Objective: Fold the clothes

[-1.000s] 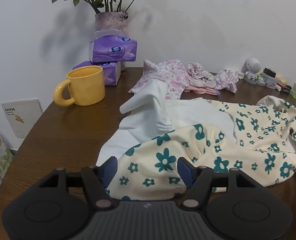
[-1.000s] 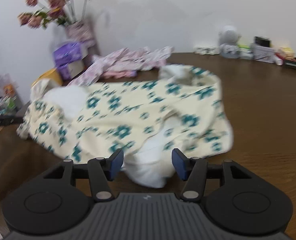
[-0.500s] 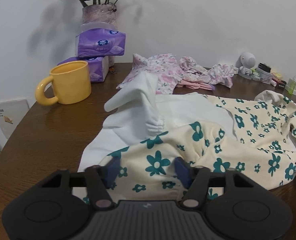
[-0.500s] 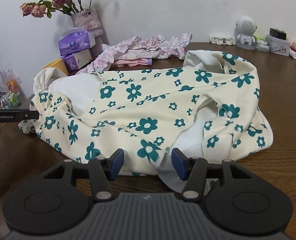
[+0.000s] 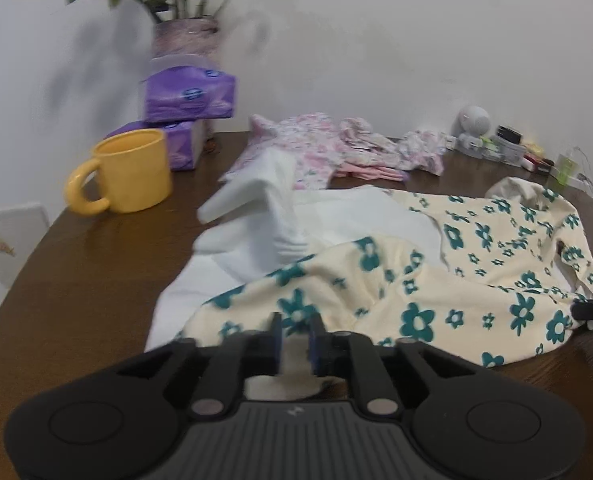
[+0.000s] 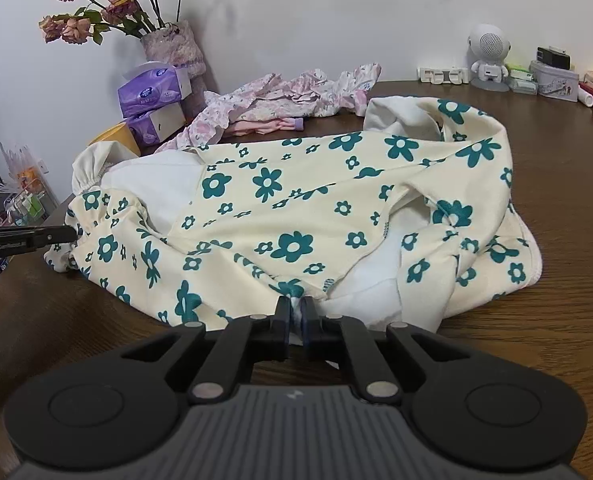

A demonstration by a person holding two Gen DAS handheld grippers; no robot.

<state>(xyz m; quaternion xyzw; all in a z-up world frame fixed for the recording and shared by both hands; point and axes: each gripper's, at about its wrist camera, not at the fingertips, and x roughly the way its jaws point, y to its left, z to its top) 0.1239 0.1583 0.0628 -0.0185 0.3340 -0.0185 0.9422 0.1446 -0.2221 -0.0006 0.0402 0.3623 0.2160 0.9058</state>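
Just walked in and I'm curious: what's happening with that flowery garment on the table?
A person is folding clothes with a handheld gripper in each hand. Both have just been closing on the near edge of the cream garment with teal flowers: the right gripper is clamped on the hem, the left gripper has fabric between its jaws. The garment lies crumpled on the wooden table.

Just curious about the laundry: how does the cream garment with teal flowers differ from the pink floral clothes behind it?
The cream garment with teal flowers is spread wide near the cameras; the pink floral clothes lie bunched by the wall. Its flowers are big and bold; theirs are tiny and pale. Both are unfolded on the brown wooden table.
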